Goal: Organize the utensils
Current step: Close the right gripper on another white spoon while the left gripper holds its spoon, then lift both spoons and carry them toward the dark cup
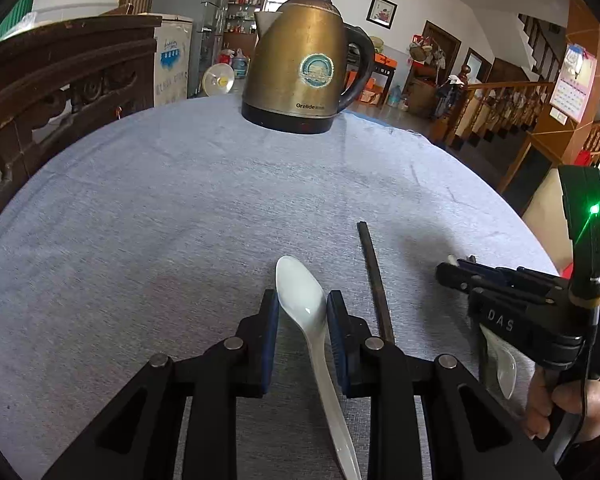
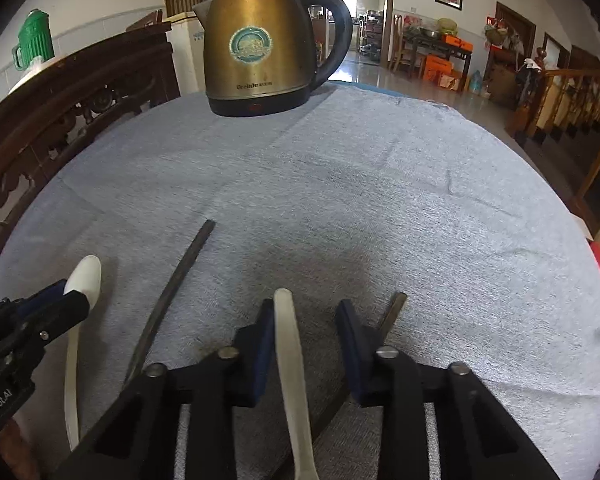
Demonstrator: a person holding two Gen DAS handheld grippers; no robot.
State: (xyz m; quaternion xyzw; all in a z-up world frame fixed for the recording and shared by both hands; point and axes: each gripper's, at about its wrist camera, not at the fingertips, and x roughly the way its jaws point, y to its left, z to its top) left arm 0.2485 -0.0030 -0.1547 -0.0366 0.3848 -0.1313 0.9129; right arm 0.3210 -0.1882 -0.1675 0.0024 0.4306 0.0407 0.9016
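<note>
A white ceramic spoon (image 1: 306, 300) lies on the grey cloth between the blue pads of my left gripper (image 1: 302, 316); its right pad touches the spoon, the left stands just apart. A dark chopstick (image 1: 374, 280) lies to its right. My right gripper (image 2: 303, 328) is open astride a second white spoon (image 2: 290, 344), with clear gaps on both sides. A second dark chopstick (image 2: 392, 312) pokes out under its right finger. In the right wrist view the first chopstick (image 2: 172, 288) and the left gripper with its spoon (image 2: 82, 280) lie at the left.
A brass electric kettle (image 1: 308, 64) stands at the far edge of the round table (image 1: 160, 200). A carved dark wooden chair back (image 1: 60, 80) rises beyond the table's left side. A stair rail (image 1: 500, 100) and open floor lie to the right.
</note>
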